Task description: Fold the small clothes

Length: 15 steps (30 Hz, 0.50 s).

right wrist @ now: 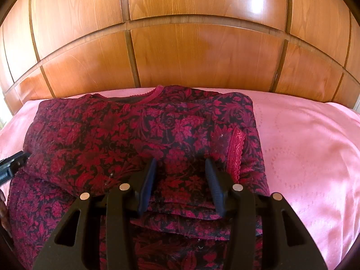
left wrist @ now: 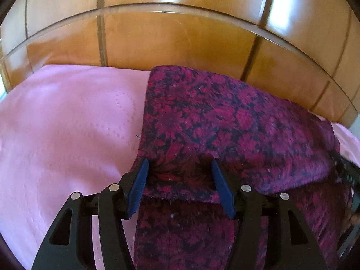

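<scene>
One garment, a dark red and black floral-patterned top [right wrist: 139,139] with a lace-trimmed neckline and one lace-edged sleeve cuff [right wrist: 236,150] showing, lies on the bed in front of me, its upper part folded down over the lower part. The folded edge runs across just under my two hand-held grippers.

My left hand-held gripper [left wrist: 180,177] stands at the garment's left side with its two blue pads [left wrist: 138,186] apart; the fold's edge lies between them, and the pads do not press on it. My right hand-held gripper [right wrist: 181,180] sits over the fold near the cuff, its jaws part-way apart with layered cloth between them; I cannot tell whether the pads grip the cloth. From the right wrist view, a black part of the left tool [right wrist: 11,166] shows at the garment's left edge.

Under the garment is one pink bedspread [left wrist: 63,123] with a faint dotted pattern. Behind it rises one glossy wooden panelled headboard [right wrist: 193,54].
</scene>
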Tool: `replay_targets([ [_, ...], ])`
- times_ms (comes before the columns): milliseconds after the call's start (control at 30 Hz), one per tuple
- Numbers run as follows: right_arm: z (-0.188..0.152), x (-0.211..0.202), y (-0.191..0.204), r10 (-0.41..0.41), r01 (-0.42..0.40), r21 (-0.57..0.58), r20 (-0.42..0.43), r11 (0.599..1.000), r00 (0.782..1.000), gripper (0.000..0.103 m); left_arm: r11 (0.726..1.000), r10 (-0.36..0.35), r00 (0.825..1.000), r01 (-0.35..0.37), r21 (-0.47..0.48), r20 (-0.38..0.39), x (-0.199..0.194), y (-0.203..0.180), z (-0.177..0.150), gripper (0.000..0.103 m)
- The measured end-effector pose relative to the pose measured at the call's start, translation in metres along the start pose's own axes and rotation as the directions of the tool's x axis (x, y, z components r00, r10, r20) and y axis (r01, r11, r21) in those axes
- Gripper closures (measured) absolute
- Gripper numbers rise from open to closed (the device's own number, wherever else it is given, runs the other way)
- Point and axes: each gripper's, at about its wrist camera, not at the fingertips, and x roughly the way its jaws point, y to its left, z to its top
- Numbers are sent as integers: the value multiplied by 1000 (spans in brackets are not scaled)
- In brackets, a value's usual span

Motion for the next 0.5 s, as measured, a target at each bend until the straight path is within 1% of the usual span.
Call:
replay_targets([
  [100, 0, -1, 0, -3, 3, -1, -2, 1000, 1000, 58, 999, 38, 999, -38, 3, -3, -6, -6, 2, 45],
  [200, 2, -1, 1, -4, 4, -6, -12, 1000, 1000, 58, 998, 61, 998, -60, -16, 25, -30, -15, -3, 45],
  [267, 4, -4, 3, -8, 7, -13, -14, 1000, 1000, 57, 998, 56, 998, -55, -26, 41, -44, -15, -5, 45],
  [300, 5, -7, 4, -10, 9, -18, -13, 1000, 1000, 56, 998, 51, 997, -50, -30, 54, -54, -16, -8, 43],
  [333, 6, -10, 6, -8, 7, -21, -10, 1000, 1000, 50, 998, 49, 997, -47, -31, 66, -60, -18, -14, 41],
  [367, 6, -16, 6, 3, -3, -12, -7, 1000, 1000, 37, 999, 47, 995, -45, -31, 82, -69, -19, -18, 39],
  [433, 5, -27, 7, 14, -14, 9, 2, 1000, 1000, 21, 999, 46, 994, -44, -25, 98, -81, -21, -26, 38],
  [467, 4, -32, 8, 15, -15, 13, 8, 1000, 1000, 17, 999, 44, 993, -43, -19, 111, -89, -22, -30, 38],
  [500, 2, -37, 9, 16, -16, 12, 13, 1000, 1000, 16, 999, 44, 992, -42, -15, 121, -95, -24, -34, 38],
])
